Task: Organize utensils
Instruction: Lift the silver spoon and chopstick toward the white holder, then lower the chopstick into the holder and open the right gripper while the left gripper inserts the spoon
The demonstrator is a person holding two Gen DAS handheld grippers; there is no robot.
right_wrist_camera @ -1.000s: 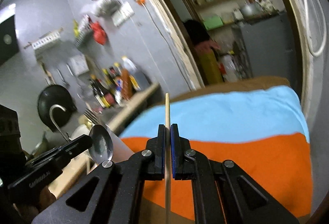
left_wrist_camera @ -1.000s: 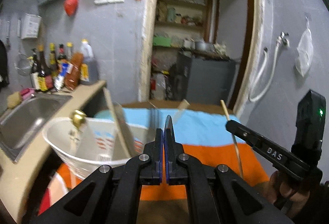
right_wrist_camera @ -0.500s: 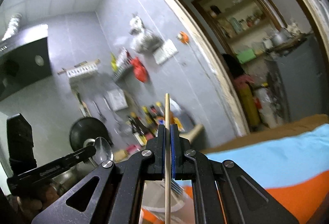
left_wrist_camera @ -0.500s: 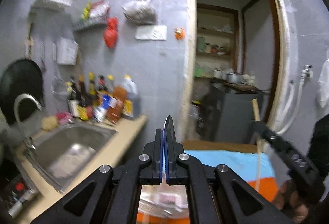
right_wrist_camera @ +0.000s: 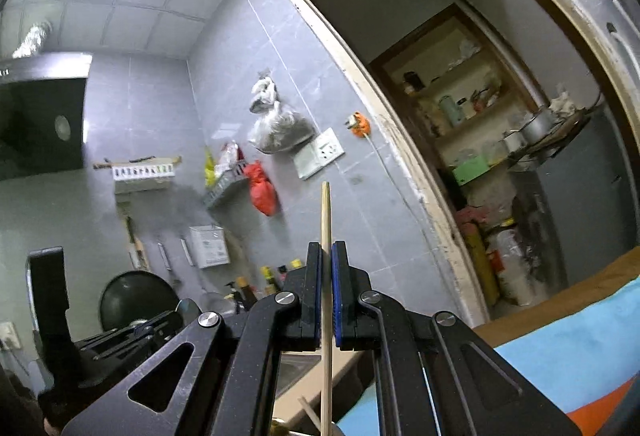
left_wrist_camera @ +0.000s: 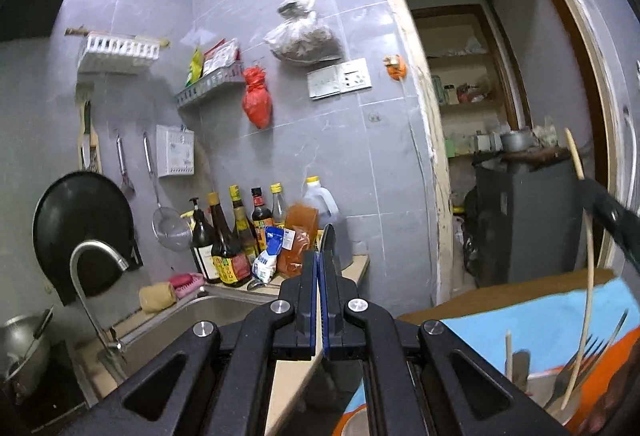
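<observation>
Kitchen wall, bottle labels unreadable; left hand-held gripper (left_wrist_camera: 321,268) pinching spoon (left_wrist_camera: 329,236), right hand-held gripper (right_wrist_camera: 327,276) pinching chopstick (right_wrist_camera: 326,212).

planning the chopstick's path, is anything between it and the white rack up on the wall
Nothing visible does. The chopstick, clamped in the right gripper, has open air up to the white rack. The left gripper, shut on a spoon, sits lower left, below that line.

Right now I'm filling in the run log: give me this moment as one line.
left gripper: shut on spoon | right gripper: shut on chopstick | both raised over sink side | nothing placed yet
</observation>
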